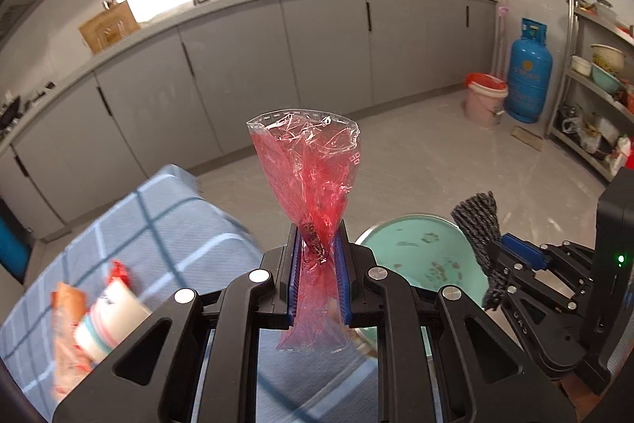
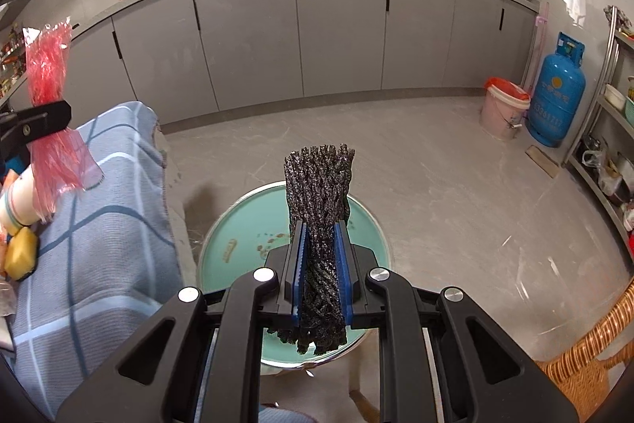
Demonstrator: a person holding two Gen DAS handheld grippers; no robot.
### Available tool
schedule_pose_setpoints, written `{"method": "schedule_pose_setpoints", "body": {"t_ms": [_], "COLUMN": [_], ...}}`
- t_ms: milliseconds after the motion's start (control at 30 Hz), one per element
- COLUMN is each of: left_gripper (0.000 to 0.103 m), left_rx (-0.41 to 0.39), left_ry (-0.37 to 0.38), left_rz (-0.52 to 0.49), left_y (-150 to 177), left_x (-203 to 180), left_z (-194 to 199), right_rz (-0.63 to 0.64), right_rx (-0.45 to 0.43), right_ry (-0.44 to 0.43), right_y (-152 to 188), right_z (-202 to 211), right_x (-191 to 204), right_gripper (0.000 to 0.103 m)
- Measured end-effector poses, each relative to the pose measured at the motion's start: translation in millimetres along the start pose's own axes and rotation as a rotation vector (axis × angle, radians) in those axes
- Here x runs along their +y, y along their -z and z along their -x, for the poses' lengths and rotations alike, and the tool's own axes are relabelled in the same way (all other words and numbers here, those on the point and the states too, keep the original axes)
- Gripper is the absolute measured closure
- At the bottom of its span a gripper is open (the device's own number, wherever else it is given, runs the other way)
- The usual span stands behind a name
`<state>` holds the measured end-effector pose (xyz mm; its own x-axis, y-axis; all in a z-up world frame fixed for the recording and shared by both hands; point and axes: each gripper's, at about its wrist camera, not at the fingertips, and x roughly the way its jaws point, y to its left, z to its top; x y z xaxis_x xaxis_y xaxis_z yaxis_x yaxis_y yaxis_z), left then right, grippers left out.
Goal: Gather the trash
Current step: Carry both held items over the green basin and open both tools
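Observation:
My left gripper [image 1: 319, 240] is shut on a crumpled red plastic wrapper [image 1: 307, 169], held upright above the table edge; the wrapper also shows in the right wrist view [image 2: 47, 66]. My right gripper [image 2: 320, 240] is shut on a dark grey speckled wrapper [image 2: 319, 181], held above a teal round basin [image 2: 237, 240]. In the left wrist view the right gripper [image 1: 491, 248] sits at the right with the dark wrapper [image 1: 479, 221], next to the basin [image 1: 420, 244].
A blue checked cloth [image 2: 107, 224] covers the table at the left, with a white cup [image 2: 18, 201], a yellow item [image 2: 20, 256] and snack packets [image 1: 67, 324] on it. A pink bucket [image 2: 503, 111] with a red liner and a blue gas cylinder [image 2: 558, 94] stand by the far cabinets. A wicker chair [image 2: 594, 355] is at the lower right.

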<state>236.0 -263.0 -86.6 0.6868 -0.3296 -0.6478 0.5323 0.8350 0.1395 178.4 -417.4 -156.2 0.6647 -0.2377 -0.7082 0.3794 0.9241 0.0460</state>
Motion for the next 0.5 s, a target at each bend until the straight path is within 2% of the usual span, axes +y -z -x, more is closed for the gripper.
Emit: {"method": "schedule_pose_setpoints", "body": {"t_ms": [300, 500], "left_gripper": [0.086, 0.085], "left_rx": [0.056, 0.073], "left_ry": [0.103, 0.137], "left_rz": [-0.013, -0.021], "left_y": [9.0, 13.2], "left_x": [-25.6, -37.7], "left_z": [-44.2, -63.3], "right_rz": [-0.009, -0.009], "right_rx": [0.027, 0.032], "right_ry": [0.005, -0.019], "right_y": [-4.6, -7.5], "right_z": [-29.1, -41.0], "right_x": [-18.8, -22.0], "right_gripper": [0.086, 0.083]}}
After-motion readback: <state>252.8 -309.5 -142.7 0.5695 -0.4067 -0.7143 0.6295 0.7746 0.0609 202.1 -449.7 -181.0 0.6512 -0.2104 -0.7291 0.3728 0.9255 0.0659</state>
